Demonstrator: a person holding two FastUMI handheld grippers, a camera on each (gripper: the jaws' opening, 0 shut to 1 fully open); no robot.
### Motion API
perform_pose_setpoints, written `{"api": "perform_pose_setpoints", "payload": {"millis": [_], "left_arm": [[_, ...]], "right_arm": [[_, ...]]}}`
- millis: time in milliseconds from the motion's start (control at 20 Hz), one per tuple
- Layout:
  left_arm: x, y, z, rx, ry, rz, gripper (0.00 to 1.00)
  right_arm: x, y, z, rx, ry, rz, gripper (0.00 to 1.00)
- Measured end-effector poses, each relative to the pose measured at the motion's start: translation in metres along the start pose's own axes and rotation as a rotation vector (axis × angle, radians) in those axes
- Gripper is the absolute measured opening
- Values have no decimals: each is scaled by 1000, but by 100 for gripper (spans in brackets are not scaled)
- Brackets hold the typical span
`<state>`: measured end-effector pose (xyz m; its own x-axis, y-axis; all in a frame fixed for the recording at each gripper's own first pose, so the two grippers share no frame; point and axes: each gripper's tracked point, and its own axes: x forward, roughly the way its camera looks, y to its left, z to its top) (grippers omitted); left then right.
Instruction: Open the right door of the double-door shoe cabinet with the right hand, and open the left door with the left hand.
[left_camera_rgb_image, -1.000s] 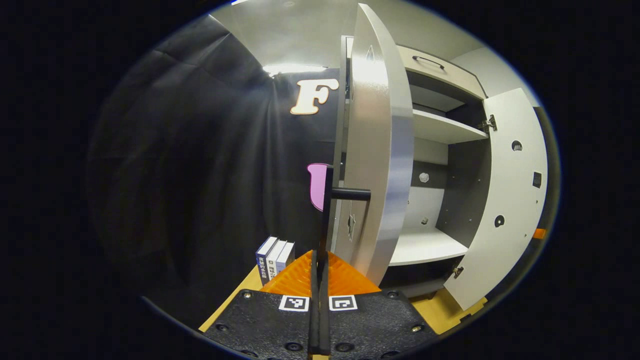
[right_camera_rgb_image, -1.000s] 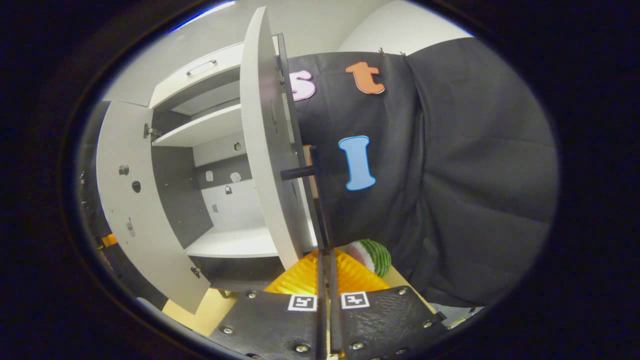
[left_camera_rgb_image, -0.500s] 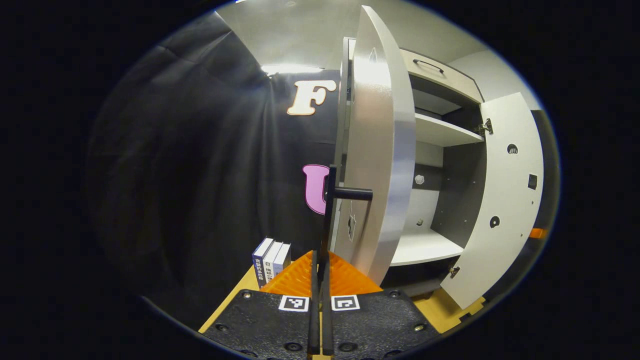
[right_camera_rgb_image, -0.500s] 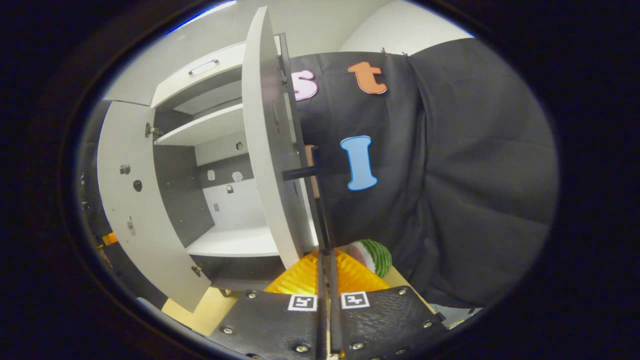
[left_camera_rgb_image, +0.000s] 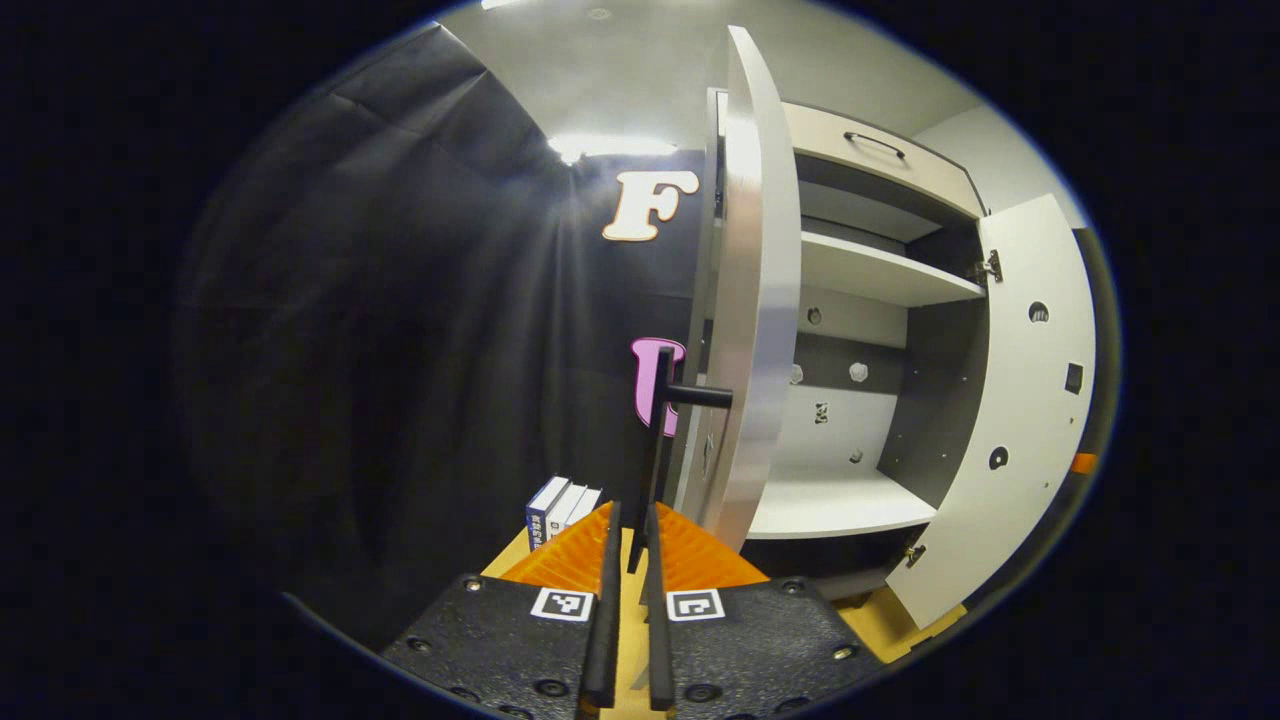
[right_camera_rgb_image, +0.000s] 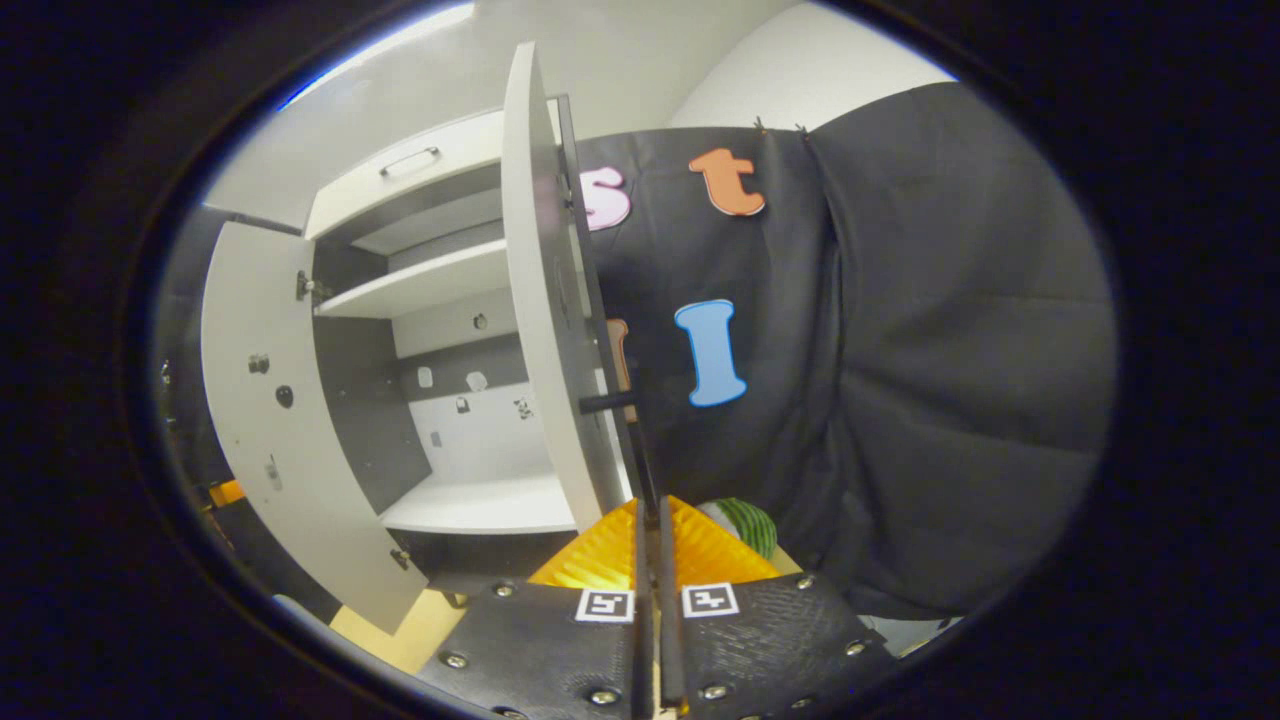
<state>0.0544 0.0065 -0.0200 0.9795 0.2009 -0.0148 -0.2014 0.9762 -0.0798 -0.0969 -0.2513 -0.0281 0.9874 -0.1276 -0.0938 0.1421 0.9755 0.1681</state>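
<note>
Left gripper view has the left tongs (left_camera_rgb_image: 628, 545) at 6 o'clock, parted by a narrow gap, with the thin black bar handle (left_camera_rgb_image: 655, 450) of the pale grey left door (left_camera_rgb_image: 752, 330) rising from between the tips; whether either finger touches the bar I cannot tell. That door stands swung out edge-on at 12 to 1 o'clock, and past it at 2 to 3 o'clock the grey double-door shoe cabinet (left_camera_rgb_image: 880, 300) shows its white shelves. The pale grey right door (left_camera_rgb_image: 1010, 410) hangs wide open at 3 to 4 o'clock. Three upright blue-and-white books (left_camera_rgb_image: 560, 508) stand on the yellowish wooden table (left_camera_rgb_image: 885, 615) at 7 o'clock, just beside the tongs' tips. Right gripper view has the right tongs (right_camera_rgb_image: 652, 520) at 6 o'clock, fingers drawn almost together around the lower end of the right door's slim black handle (right_camera_rgb_image: 640, 450); the hold looks closed on it. A green striped watermelon-like ball (right_camera_rgb_image: 745, 522) sits at 5 o'clock behind the tongs
</note>
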Motion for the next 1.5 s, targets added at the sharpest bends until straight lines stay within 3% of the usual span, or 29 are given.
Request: {"api": "perform_pose_setpoints", "payload": {"millis": [50,100,150,200,450,650,700,750,800,850,900,1100,1150,1300,1350,1400,1450,1500], "left_arm": [[-1,4,0,2,3,24,10],[-4,5,1,2,5,38,22],[-5,4,4,0,-1,38,24],[-6,1,8,-2,-9,34,34],[-8,-14,18,12,-40,-18,35],[-8,-38,24,-7,-58,-99,40],[-8,-42,25,-1,-62,-116,34],[-7,-47,24,3,-61,-135,41],[-8,-53,24,3,-61,-158,38],[-9,-60,25,-3,-64,-190,47],[-11,-67,25,-10,-64,-220,46],[-12,-84,26,13,-70,-297,75],[-11,-86,27,22,-78,-306,77],[-7,-91,29,54,-95,-324,94],[-7,-91,31,62,-103,-324,89],[-7,-91,34,72,-114,-324,95],[-6,-92,36,83,-124,-323,100],[-4,-94,38,95,-135,-323,96]], "right_arm": [[-3,8,6,5,-16,8,3],[-6,14,13,4,-34,13,4],[-9,21,22,2,-56,22,4],[-13,29,32,-1,-78,34,4],[-25,78,61,-15,-163,107,3],[-22,121,51,-36,-145,181,3],[-21,132,48,-32,-137,203,3],[-19,140,45,-25,-125,217,3],[-18,148,43,-18,-116,230,3],[-18,155,42,-12,-111,243,16],[-17,159,43,-7,-111,247,7],[-14,169,44,-15,-115,257,11],[-12,172,43,-14,-116,261,14],[-8,179,41,10,-108,289,53],[-10,179,40,20,-104,293,59],[-6,179,40,28,-103,295,82],[-8,178,41,32,-106,292,86],[-6,176,43,31,-112,284,87]]}}
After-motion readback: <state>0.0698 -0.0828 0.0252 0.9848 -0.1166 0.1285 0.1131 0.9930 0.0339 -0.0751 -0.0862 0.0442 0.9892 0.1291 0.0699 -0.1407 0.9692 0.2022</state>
